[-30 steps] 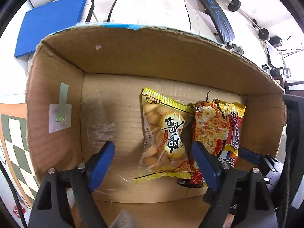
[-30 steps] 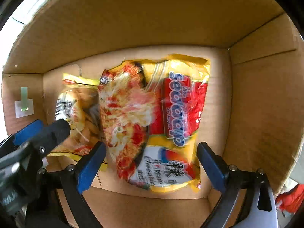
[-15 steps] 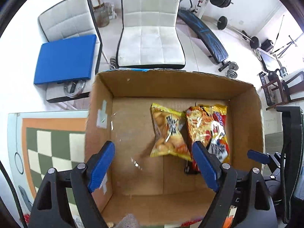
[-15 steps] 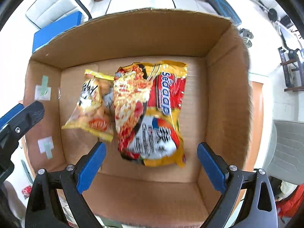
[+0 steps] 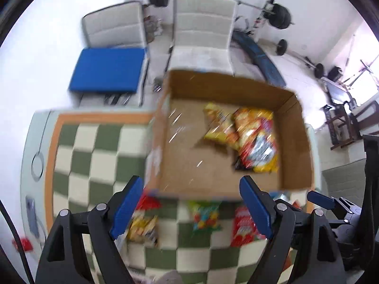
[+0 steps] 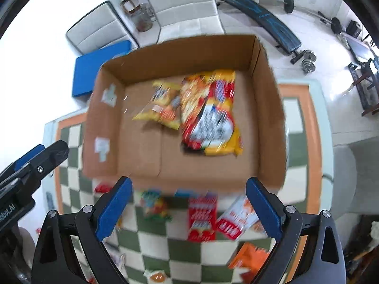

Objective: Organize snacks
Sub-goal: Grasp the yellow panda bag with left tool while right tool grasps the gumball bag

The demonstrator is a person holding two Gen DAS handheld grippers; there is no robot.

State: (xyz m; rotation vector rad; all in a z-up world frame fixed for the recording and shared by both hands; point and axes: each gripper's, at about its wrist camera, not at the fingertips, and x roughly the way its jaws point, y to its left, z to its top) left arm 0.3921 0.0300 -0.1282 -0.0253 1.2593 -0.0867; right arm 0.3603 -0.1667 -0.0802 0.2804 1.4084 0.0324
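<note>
An open cardboard box (image 5: 180, 172) (image 6: 139, 149) stands on a green-and-cream checkered mat. Inside lie a yellow snack bag (image 5: 219, 125) (image 6: 163, 108) and a red-and-yellow noodle packet (image 5: 257, 142) (image 6: 210, 120), side by side. My left gripper (image 5: 191, 206) is open and empty, above the box's near edge. My right gripper (image 6: 188, 209) is open and empty, also above the near edge. Loose snack packets lie on the mat in front of the box: a yellow one (image 5: 142, 228), a green one (image 5: 206, 215) (image 6: 154, 204), red ones (image 5: 244, 227) (image 6: 202, 217), an orange one (image 6: 253, 255).
The checkered mat (image 5: 87, 156) (image 6: 298, 123) covers the table. Two white chairs (image 5: 203, 33) (image 6: 182, 2) and a blue pad (image 5: 109, 69) (image 6: 99, 66) stand behind the box. A weight bench (image 6: 267, 23) and barbell (image 5: 279, 15) are further back.
Both grippers have pulled up and back out of the box. The two packets stay inside it. The mat and the loose snacks in front of the box have come into view.
</note>
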